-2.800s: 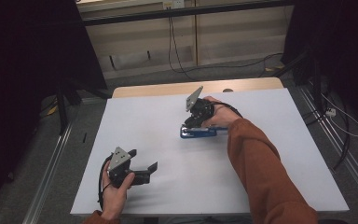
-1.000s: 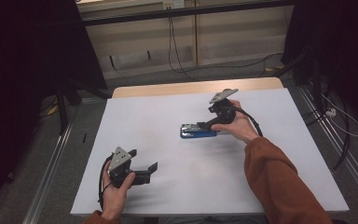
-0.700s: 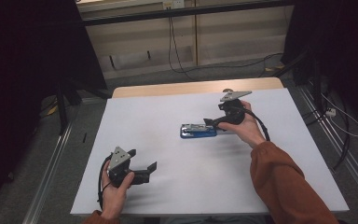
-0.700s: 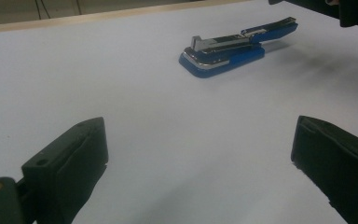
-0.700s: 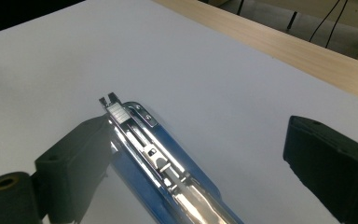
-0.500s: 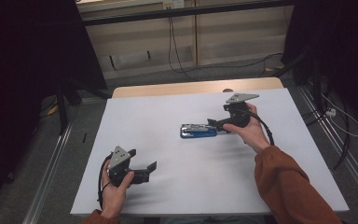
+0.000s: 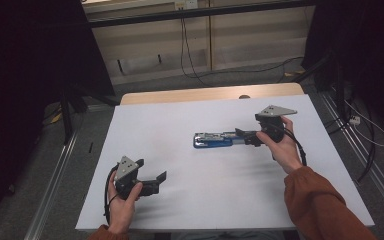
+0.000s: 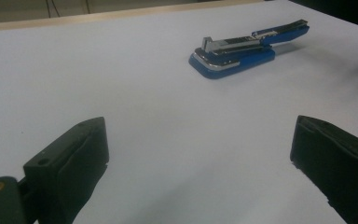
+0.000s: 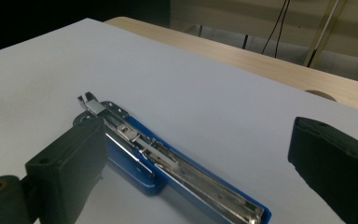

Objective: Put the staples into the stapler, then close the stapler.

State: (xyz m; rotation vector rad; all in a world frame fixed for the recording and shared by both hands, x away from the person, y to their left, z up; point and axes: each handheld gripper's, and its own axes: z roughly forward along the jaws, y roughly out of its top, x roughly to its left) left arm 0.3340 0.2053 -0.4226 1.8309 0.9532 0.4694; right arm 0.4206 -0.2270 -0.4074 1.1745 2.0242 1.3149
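Stapler (image 7: 220, 139): blue w/ metal top, lying flat on the white table (image 7: 190, 210), roughly centre, a bit toward 1 o'clock in the high view. It is opened out long, metal staple channel exposed along the top, long axis running 9-to-3 across the table. Nothing else on the table surface near it.

Right gripper (image 7: 245, 136): at approx 3 o'clock of the stapler, held level in the right hand (image 7: 280, 147), tips pointing toward 9 o'clock at the stapler's near end. Jaws released, spread wide, and have just been opening. In the right gripper view (image 9: 198, 172) the stapler (image 9: 168, 163) lies between the jaws, close by the left one; the pads do not press on it. Contact w/ the left jaw: cannot tell. Orange sleeve (image 7: 320, 205) on that arm.

Left gripper (image 7: 159, 180): at approx 7 o'clock of the table, well apart from the stapler, held in the left hand (image 7: 122, 202). Jaws released, wide, nothing between them but bare table, per the left gripper view (image 8: 198, 172). Stapler (image 8: 247, 46) seen there at approx 1 o'clock, far off.
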